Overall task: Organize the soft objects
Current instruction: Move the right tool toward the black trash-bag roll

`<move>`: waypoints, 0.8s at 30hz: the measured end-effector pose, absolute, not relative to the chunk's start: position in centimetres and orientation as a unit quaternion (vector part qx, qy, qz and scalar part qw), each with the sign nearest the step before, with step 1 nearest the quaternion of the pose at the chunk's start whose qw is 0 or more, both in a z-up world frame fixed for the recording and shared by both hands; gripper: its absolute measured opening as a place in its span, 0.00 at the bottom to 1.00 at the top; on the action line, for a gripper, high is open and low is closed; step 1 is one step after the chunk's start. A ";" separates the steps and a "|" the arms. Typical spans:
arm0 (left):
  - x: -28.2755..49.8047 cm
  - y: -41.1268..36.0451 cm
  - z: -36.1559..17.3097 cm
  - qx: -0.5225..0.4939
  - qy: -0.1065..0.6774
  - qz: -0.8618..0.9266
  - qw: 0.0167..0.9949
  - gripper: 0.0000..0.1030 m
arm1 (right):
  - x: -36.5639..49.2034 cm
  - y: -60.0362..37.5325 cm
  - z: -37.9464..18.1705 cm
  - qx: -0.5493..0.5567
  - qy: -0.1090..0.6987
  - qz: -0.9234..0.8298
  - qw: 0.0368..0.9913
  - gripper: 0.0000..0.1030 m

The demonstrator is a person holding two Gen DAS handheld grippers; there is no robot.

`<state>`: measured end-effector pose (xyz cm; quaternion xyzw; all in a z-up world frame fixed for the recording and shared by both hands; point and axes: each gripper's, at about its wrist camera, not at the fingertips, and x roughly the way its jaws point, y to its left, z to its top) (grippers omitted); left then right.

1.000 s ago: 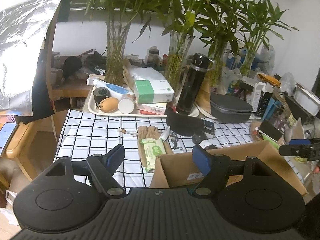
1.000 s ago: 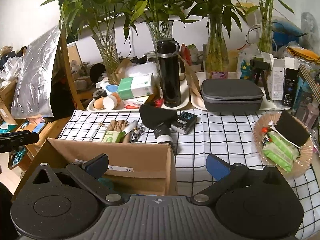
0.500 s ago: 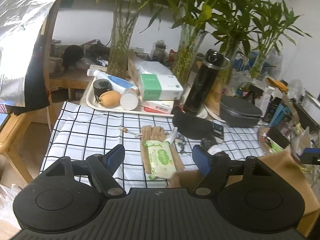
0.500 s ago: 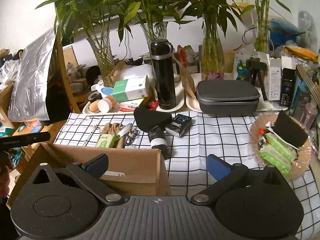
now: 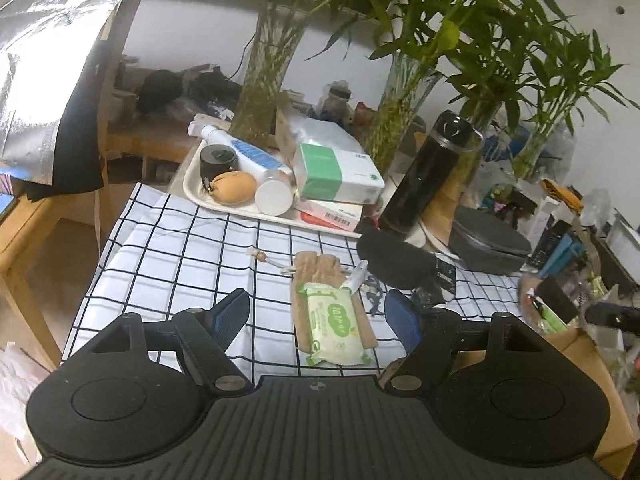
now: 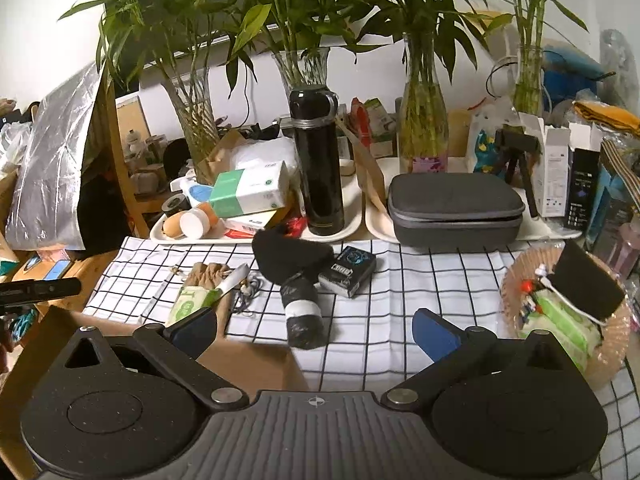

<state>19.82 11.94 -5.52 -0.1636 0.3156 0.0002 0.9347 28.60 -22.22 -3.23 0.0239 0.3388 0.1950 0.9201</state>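
Left gripper (image 5: 320, 314): jaws spread, empty, above the wipes pack (image 5: 334, 326), which lay on a tan pouch (image 5: 320, 270) upon the checked cloth (image 5: 180, 256). Right gripper (image 6: 316, 328): jaws spread, empty, over the cardboard box (image 6: 248, 362).

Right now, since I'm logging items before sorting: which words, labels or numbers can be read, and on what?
No text reads clearly enough to quote.
Green wipes pack: pale characters, blurred.
Tissue box: small print, unreadable.
Flat box under it: barcode label, digits too small.
Small black box: logo and lettering, blurred.
White carton: print too small.
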 end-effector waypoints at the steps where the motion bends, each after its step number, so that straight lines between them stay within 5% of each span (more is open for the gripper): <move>1: 19.8 11.9 -5.6 -0.164 0.318 0.000 0.934 0.72 | 29.0 -22.3 -3.3 0.023 0.339 0.195 0.920 1.00; 17: 20.3 11.7 -5.6 -0.191 0.333 -0.023 0.923 0.72 | 36.3 -21.5 -6.4 0.029 0.390 0.204 0.898 0.99; 24: 20.4 12.1 -5.7 -0.202 0.338 -0.025 0.919 0.72 | 39.5 -19.6 -8.5 0.014 0.426 0.246 0.870 0.90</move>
